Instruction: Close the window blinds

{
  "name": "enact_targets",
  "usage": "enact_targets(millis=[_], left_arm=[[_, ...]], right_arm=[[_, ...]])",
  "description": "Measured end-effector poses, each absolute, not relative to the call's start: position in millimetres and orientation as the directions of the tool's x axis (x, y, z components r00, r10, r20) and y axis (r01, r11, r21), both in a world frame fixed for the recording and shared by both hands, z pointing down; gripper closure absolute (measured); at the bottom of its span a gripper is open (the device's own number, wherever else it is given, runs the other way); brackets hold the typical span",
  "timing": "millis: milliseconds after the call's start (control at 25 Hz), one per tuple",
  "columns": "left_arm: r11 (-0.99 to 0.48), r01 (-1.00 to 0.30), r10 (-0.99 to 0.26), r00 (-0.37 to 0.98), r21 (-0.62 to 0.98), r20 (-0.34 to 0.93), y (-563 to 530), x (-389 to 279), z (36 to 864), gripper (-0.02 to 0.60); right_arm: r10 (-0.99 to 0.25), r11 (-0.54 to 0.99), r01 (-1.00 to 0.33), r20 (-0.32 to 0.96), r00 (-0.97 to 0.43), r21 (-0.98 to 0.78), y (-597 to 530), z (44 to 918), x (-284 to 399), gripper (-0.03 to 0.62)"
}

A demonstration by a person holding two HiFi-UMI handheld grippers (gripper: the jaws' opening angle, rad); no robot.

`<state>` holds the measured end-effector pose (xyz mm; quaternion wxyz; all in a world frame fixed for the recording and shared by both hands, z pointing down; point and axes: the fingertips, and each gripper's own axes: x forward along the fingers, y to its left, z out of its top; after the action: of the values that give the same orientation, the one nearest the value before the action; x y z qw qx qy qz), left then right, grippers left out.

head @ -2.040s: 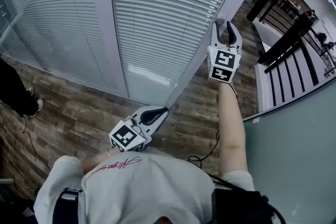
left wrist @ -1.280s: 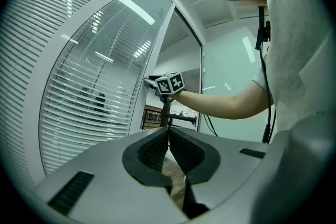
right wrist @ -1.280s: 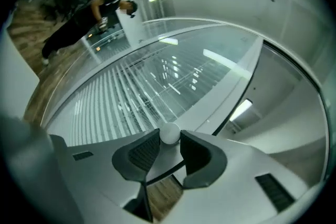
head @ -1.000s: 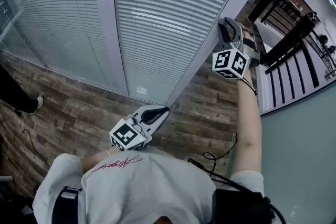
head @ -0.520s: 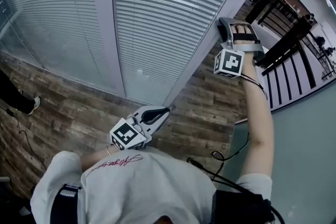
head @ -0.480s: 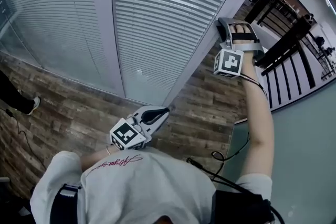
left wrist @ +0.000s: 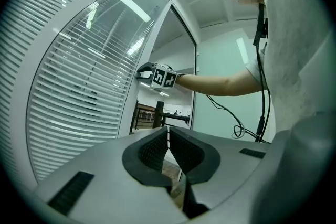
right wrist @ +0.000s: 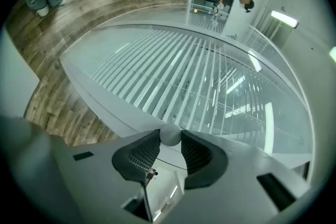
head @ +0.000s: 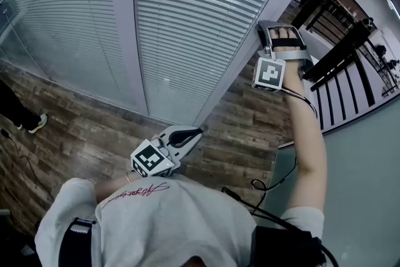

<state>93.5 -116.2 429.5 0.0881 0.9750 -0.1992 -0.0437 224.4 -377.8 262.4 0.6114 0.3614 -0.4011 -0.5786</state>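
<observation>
wood floor [head: 94, 128] below — right claw [right wrist: 170, 139] grips round knob [right wrist: 169, 134] beside blinds [head: 187, 15].

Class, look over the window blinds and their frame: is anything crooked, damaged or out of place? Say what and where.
Nothing stands out. The blinds hang with slats even and parallel in both panes, none visibly bent or sagging. The right claw grips a small round knob at the frame.
</observation>
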Motion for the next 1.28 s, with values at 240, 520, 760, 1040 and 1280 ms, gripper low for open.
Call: enact_targets(millis=[240,520,760,1040,1280], left_arm=[[-0.902,-0.389,-0.404,0.913,0.188,-0.049,-115.5,90.2,431.3,0.561],[-0.903,-0.386,-0.401,0.915,0.191,-0.044,-114.0,89.8,432.3,0.561],[-0.892,-0.401,-0.417,0.908,0.207,-0.035,-120.4,83.3,435.6,0.561],[-0.889,-0.409,-0.425,0.904,0.204,-0.038,-124.3,77.9,435.5,0.561],[-0.884,-0.423,-0.438,0.898,0.199,-0.035,-128.4,72.2,434.6,0.561]], right_arm=[[-0.997,0.013,0.048,0.016,-0.071,0.999,-370.8,257.0,228.9,0.459],[-0.994,0.017,-0.863,-0.086,-0.07,0.505,-366.3,257.4,248.6,0.424],[-0.985,-0.004,-0.95,-0.162,-0.049,0.312,-369.4,250.2,240.2,0.424],[-0.973,-0.099,-0.956,-0.23,0.034,0.276,-375.9,241.8,232.1,0.454],[-0.959,-0.165,-0.889,-0.279,0.044,0.426,-373.8,242.6,229.3,0.462]])
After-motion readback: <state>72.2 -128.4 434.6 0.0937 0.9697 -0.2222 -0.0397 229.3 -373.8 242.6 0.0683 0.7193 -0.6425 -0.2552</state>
